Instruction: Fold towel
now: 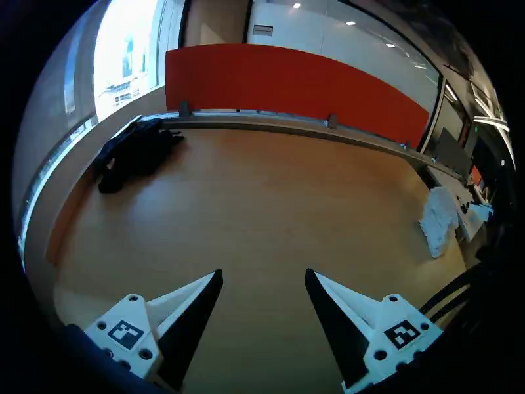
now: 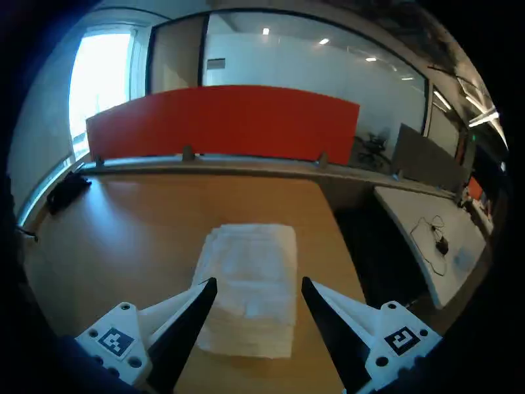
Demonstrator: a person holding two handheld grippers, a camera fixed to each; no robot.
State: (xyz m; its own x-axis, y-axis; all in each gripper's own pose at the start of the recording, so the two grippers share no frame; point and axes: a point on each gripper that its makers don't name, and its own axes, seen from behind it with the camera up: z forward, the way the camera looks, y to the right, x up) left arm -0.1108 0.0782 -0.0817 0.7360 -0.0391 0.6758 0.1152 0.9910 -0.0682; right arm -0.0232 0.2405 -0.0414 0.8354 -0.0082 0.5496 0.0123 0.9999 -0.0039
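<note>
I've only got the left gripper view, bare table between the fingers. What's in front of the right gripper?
Observer: A white towel lies on the table straight ahead of the right gripper.
Operator: Is it folded already?
Observer: It looks folded into a neat rectangle, layers showing at its near edge.
Operator: Is that gripper holding it?
Observer: No, it is open, framing the towel without pressing on it.
</note>
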